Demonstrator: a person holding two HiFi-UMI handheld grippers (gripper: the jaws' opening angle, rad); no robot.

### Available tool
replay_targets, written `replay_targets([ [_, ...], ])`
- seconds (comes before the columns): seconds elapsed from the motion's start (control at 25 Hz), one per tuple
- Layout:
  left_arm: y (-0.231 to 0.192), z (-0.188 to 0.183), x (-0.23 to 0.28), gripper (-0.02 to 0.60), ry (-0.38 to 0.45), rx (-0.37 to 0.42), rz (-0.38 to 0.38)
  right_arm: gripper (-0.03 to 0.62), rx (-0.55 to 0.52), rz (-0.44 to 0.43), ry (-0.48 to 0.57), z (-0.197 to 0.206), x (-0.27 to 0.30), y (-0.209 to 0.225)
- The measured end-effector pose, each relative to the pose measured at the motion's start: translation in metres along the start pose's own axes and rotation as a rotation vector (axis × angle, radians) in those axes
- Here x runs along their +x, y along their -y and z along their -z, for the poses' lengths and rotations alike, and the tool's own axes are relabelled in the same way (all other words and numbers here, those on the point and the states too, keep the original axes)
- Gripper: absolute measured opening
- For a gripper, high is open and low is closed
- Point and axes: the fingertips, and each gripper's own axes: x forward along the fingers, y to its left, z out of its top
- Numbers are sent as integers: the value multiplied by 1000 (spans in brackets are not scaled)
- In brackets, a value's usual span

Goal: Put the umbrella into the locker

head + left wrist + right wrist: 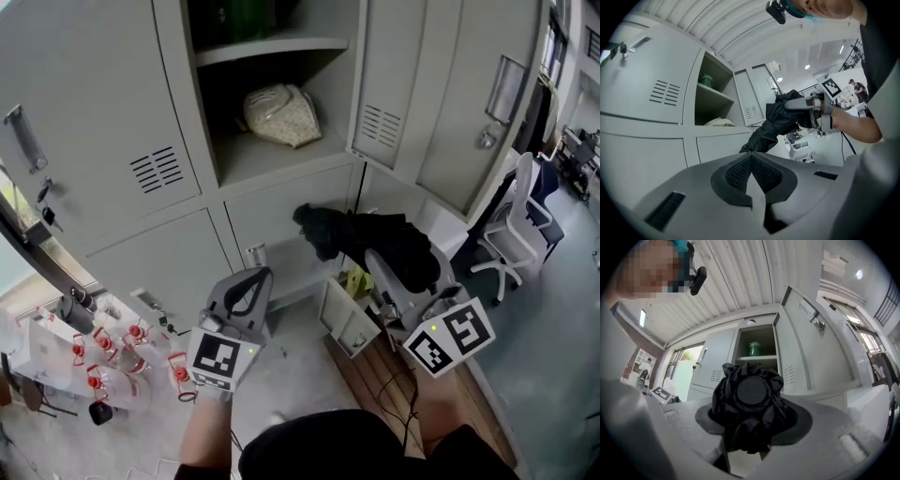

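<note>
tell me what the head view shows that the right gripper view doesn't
Only the head view: a beige bundle on the locker's lower shelf, red-and-clear items on the floor at the left, and a white office chair at the right.
Only the right gripper view: the ribbed ceiling, the head camera, and the umbrella's round end cap seen face-on.
Both: the black umbrella clamped in the right gripper, and the open locker.
</note>
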Motion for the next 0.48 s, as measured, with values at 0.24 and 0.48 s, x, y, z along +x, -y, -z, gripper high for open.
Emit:
replay_targets([
  [0.24, -20, -45, 8, 11, 50, 78, -14, 221, -64, -4, 142, -87, 5, 3],
  [0.48, -35, -93, 14, 11, 98, 127, -28, 221, -148, 21, 262, -158, 19, 1],
])
